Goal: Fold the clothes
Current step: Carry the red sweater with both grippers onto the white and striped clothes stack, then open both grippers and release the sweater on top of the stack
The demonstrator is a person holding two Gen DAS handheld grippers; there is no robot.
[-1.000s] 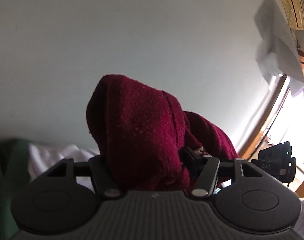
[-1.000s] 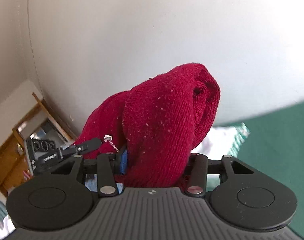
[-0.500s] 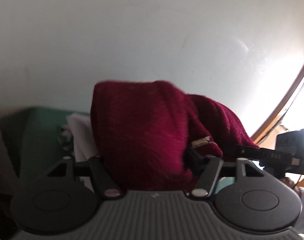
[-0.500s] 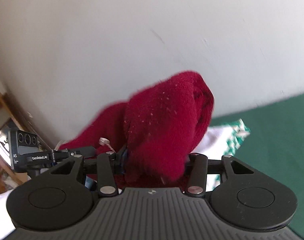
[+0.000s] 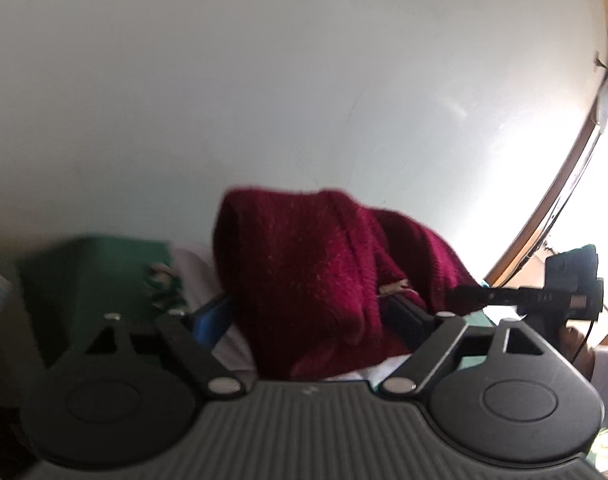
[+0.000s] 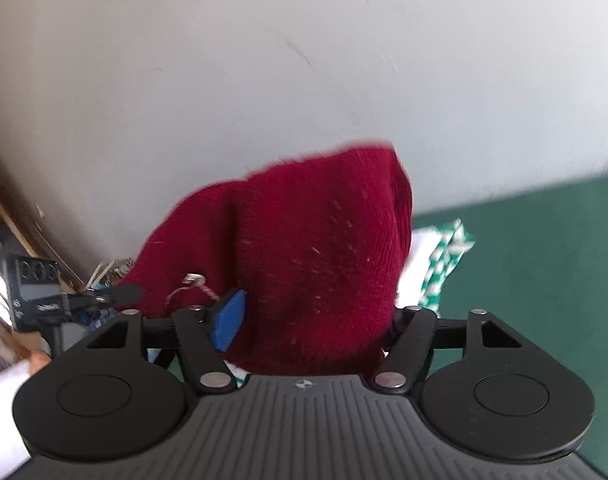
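Red knit sweater (image 5: pixel 323 280) is bunched between jaws of L gripper (image 5: pixel 307 320) & R gripper (image 6: pixel 315 320); both are opening, pads seen parted. White cloth (image 6: pixel 419 264) lies at 3 o'clock.

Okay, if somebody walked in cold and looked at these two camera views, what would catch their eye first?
The dark red knit garment, bunched in a heap, fills the middle of both views between each gripper's fingers. The left gripper and right gripper are both opening around it, and a blue pad shows beside the knit. Behind it lie a green surface and a plain pale wall.
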